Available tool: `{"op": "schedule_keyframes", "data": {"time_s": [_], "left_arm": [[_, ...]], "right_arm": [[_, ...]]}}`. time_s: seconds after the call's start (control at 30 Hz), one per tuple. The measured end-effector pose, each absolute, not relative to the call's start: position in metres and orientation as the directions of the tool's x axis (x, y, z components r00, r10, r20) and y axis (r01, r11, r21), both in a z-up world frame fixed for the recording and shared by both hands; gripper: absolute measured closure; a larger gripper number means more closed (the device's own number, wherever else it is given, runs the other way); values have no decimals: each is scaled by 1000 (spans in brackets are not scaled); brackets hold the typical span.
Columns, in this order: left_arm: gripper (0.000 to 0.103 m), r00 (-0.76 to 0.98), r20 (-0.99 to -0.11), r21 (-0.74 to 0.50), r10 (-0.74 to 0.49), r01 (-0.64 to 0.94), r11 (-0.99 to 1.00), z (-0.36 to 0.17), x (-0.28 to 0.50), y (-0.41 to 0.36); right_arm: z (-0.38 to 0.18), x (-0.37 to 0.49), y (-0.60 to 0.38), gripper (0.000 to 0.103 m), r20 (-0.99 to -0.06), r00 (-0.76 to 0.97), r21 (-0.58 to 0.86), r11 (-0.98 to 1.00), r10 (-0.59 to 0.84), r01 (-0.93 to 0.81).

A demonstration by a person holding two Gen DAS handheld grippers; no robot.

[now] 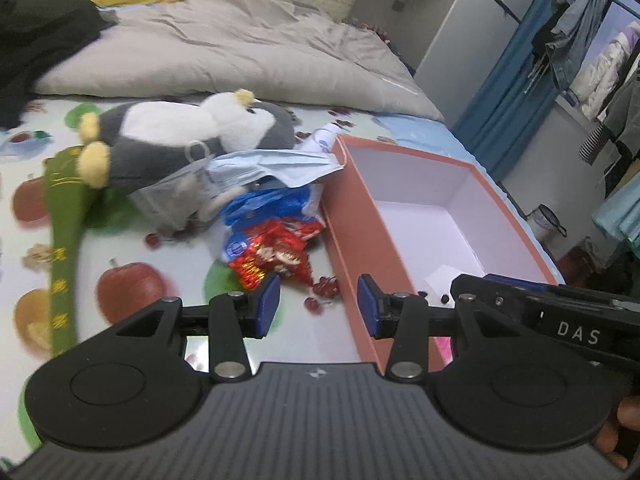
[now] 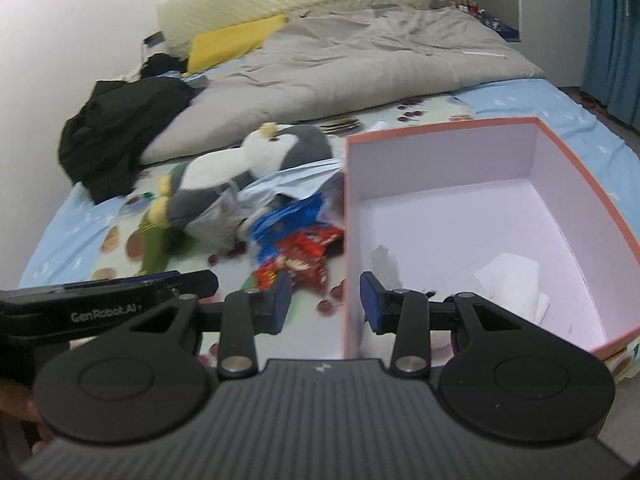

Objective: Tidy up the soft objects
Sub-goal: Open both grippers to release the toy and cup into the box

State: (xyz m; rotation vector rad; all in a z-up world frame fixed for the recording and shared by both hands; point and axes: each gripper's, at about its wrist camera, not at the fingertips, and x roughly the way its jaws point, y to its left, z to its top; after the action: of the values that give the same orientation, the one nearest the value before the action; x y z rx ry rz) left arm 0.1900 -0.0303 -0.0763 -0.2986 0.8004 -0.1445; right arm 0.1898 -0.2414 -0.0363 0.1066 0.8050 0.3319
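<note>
Both my grippers run with jaws parted and nothing between the pads. Left gripper (image 1: pixel 318 306) empty; right gripper (image 2: pixel 326 302) empty too, riding just right of it. In each wrist view the near wall of the pink box (image 1: pixel 404 216) sits under the gap, box open, mostly bare inside, scrap of white paper (image 2: pixel 508 276) on its floor.

The soft pile lies at roughly 11 o'clock from both jaw gaps, against the box's left wall: red snack bag (image 1: pixel 276 256) nearest, blue bag (image 1: pixel 268 204) behind, face mask (image 1: pixel 276 166) draped over, then the penguin plush (image 1: pixel 192 136) farthest out. Its long axis runs 9-to-3, feet at 9, head toward the box. Green cloth strip (image 1: pixel 64 240) at 9 o'clock.

My read: left hand is nearer the pile, so it should take the plush across its belly.
</note>
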Motion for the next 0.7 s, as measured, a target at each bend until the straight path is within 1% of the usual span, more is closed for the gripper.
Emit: {"op": "schedule_keyframes", "data": {"time_s": [0.33,0.47,0.53,0.7], "left_arm": [[54,717,-668,-322,-200,-36,946,-61,130,-14],[54,732,-651,-335,-201,-39,942,-59,113,-9],[54,730,-652,-346,-207,-44,937,-61,109,-7],[54,721,-657,-362,-220,-45,931,-68,108,0]], "right_arm": [[-33,134,-232,62,-670,631,245,919,391,-309],[-34,122,-224,62,-676,620,226,913,397,-339],[-34,120,-219,62,-689,612,213,915,388,-342],[-28,113,-207,62,-679,623,191,913,389,-361]]}}
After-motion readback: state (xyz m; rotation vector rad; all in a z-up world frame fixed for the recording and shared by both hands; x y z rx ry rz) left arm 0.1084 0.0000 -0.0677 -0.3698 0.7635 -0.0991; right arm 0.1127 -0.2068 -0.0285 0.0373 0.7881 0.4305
